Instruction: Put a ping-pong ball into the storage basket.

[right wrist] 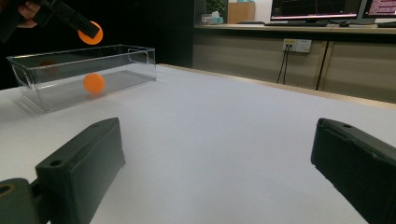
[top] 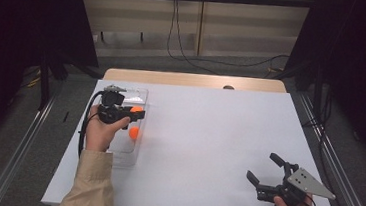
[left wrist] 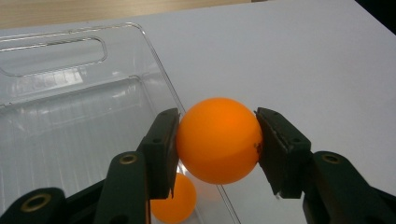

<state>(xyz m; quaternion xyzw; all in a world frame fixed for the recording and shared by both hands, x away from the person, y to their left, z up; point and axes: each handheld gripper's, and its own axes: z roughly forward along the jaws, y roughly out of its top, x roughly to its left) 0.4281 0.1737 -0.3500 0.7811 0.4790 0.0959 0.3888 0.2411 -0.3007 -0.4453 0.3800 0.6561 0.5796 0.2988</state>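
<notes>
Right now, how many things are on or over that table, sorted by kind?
Orange balls: 2, one in the left gripper's fingers, held ball, and one in the bin, loose ball
Clear plastic bin: 1
Hand-held grippers: 2, the right gripper too
Total: 5

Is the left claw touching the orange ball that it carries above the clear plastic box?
Touching. In the left gripper view, both pads of the left claw press the orange ball.

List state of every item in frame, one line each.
left gripper: shut on the held orange ball, above the bin's rim.
held orange ball: clamped between the jaws, off the table.
second orange ball: loose inside the bin.
clear plastic bin: upright, no lid, at the table's left edge.
right gripper: open, holding nothing, low over the white table.
</notes>
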